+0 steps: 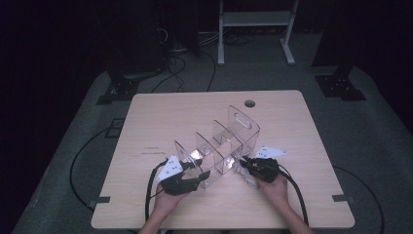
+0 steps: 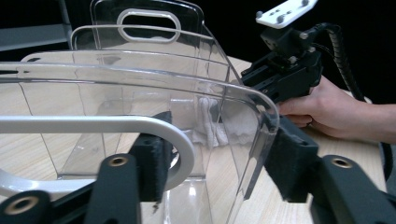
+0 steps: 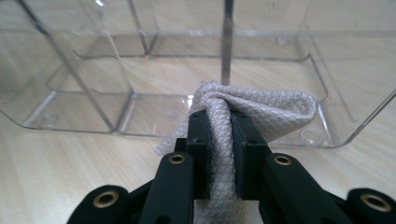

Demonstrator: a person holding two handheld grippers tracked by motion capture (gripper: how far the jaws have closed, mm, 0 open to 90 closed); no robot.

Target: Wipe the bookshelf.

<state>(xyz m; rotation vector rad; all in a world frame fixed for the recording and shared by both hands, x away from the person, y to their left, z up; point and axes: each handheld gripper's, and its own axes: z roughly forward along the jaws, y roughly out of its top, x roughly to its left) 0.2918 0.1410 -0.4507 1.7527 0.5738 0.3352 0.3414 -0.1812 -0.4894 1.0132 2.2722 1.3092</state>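
**Clear acrylic braced, cloth pressed to its side**

Clear acrylic divided organiser with a handle cut-out standing near the middle of the pale wooden table, running diagonally from near left to far right. Clamped at its near-left end wall by the left gripper: jaws part open around the rounded end panel, one foam pad inside and one outside the wall, as seen in the left gripper view. Probably held this way to keep the light rack from sliding while its side is worked on.

Pinched tight in the right gripper, a grey-white woven cloth folded into a wad; jaws nearly closed, fabric bulging above the pads. Pressed against the organiser's near-right outer wall, low down by the base, touching the plastic. Folded thick, likely to give a firm wiping edge. Seen through the plastic in the left gripper view as a pale blur.

Judged as wiping the organiser's outside, one hand steadying, the other rubbing.
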